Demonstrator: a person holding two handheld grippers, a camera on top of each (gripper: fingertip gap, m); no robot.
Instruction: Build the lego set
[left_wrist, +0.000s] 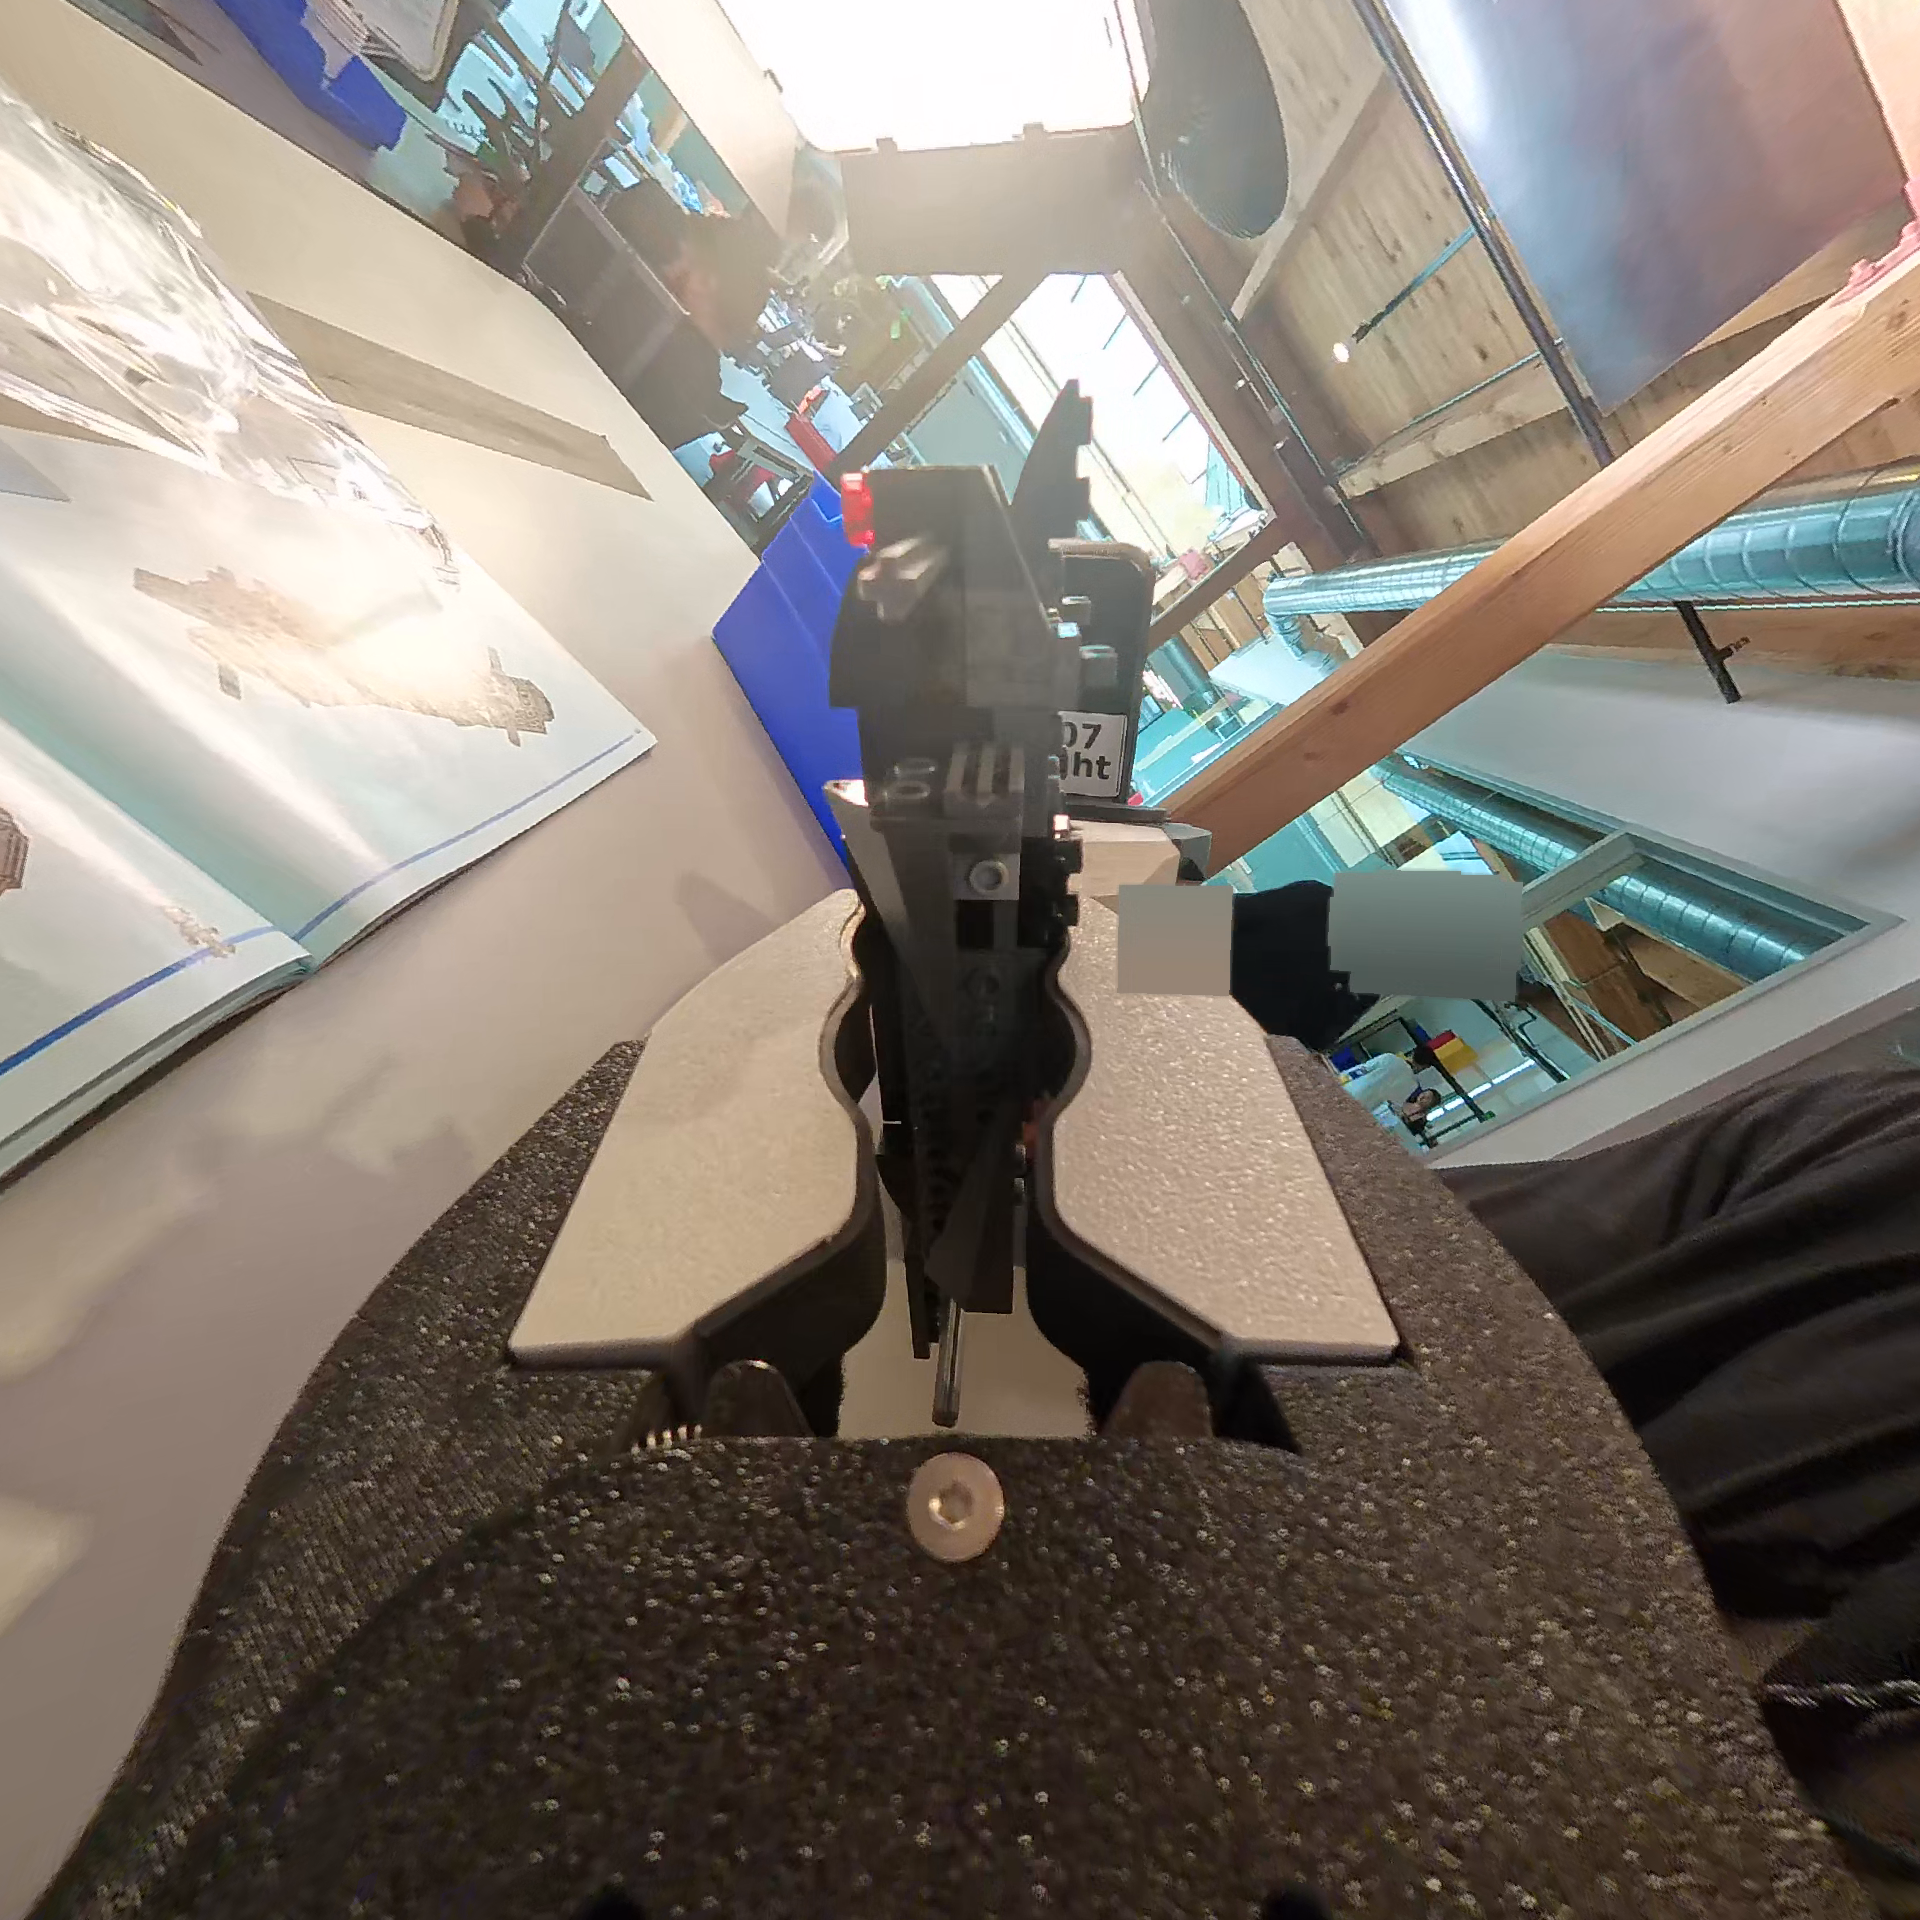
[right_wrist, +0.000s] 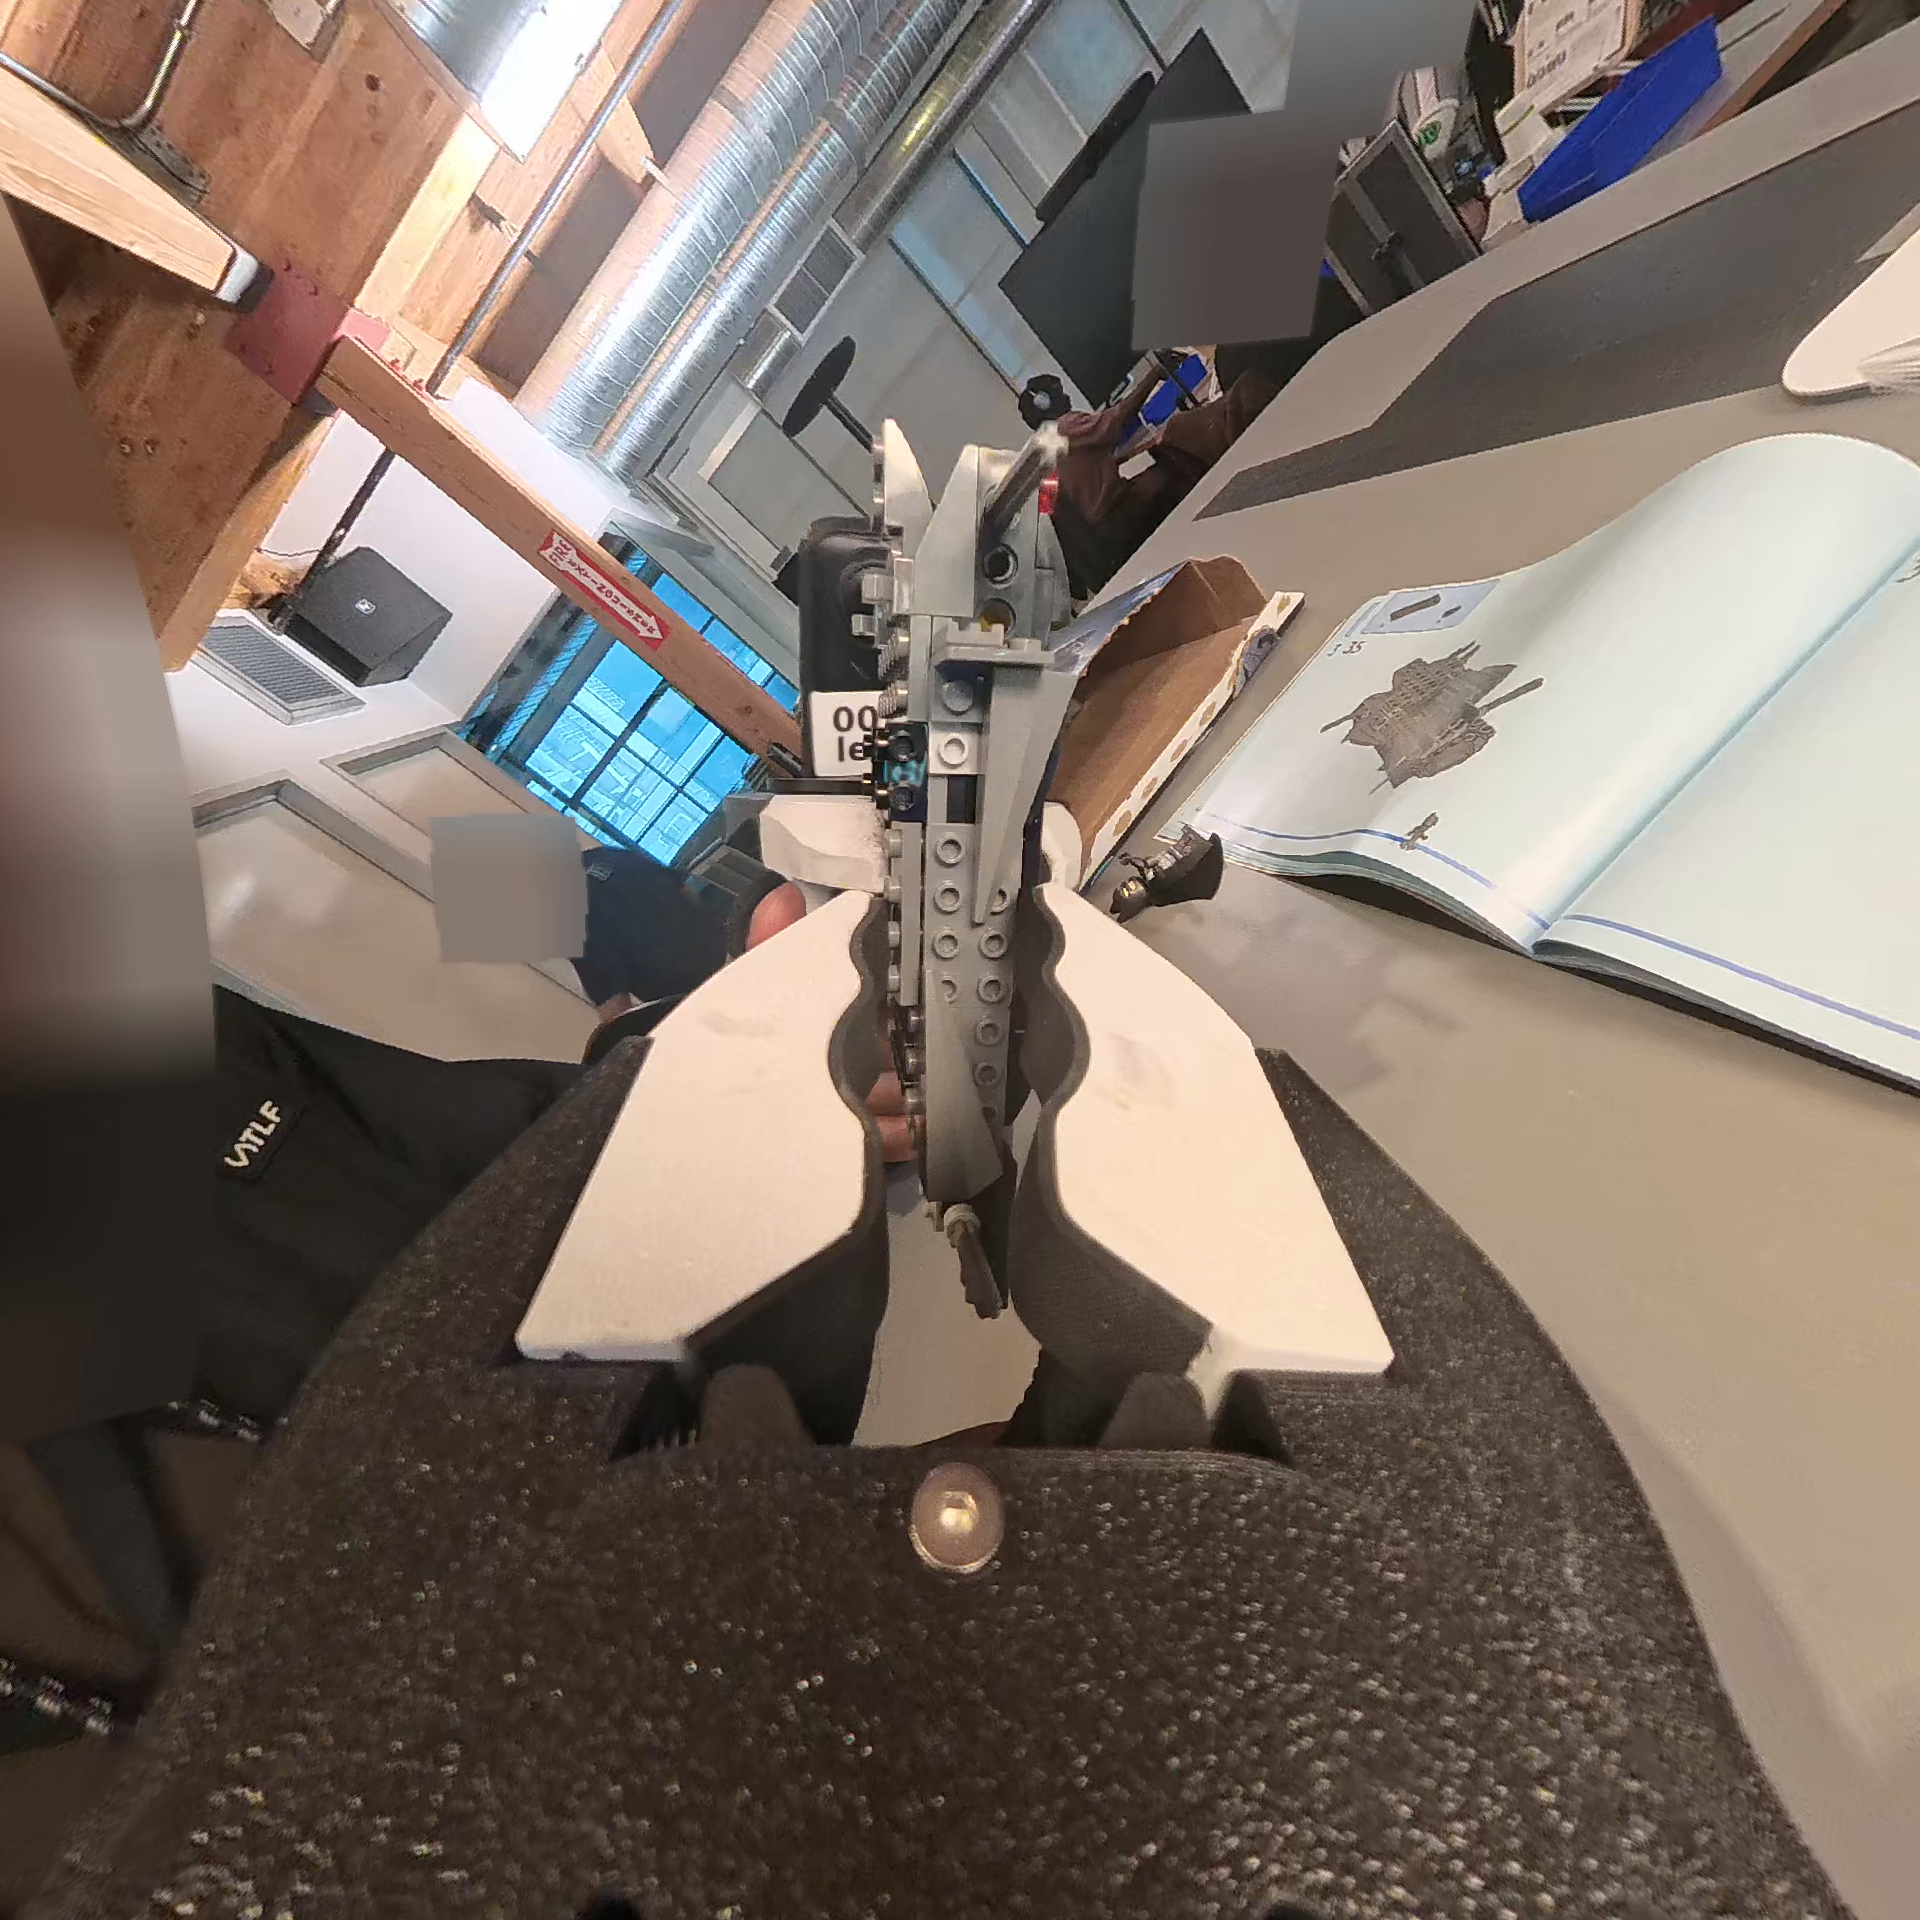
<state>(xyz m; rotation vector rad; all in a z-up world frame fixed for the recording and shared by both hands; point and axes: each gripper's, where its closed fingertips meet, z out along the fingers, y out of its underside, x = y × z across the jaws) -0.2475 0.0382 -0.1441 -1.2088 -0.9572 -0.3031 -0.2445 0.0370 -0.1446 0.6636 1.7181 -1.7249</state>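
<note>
My left claw (left_wrist: 961, 997) and my right claw (right_wrist: 956, 997) both clamp narrowly on one grey brick-built model (right_wrist: 961, 935), pads pressed to its sides, held above the grey table (right_wrist: 1403, 1091) near an open instruction booklet (right_wrist: 1621, 748).

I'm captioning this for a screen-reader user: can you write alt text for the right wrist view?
The right claw grips a grey toy-brick model edge-on between its white fingers, and the left claw holds the model's far end. To the right, an open instruction booklet and a cardboard box lie on a grey table.
</note>
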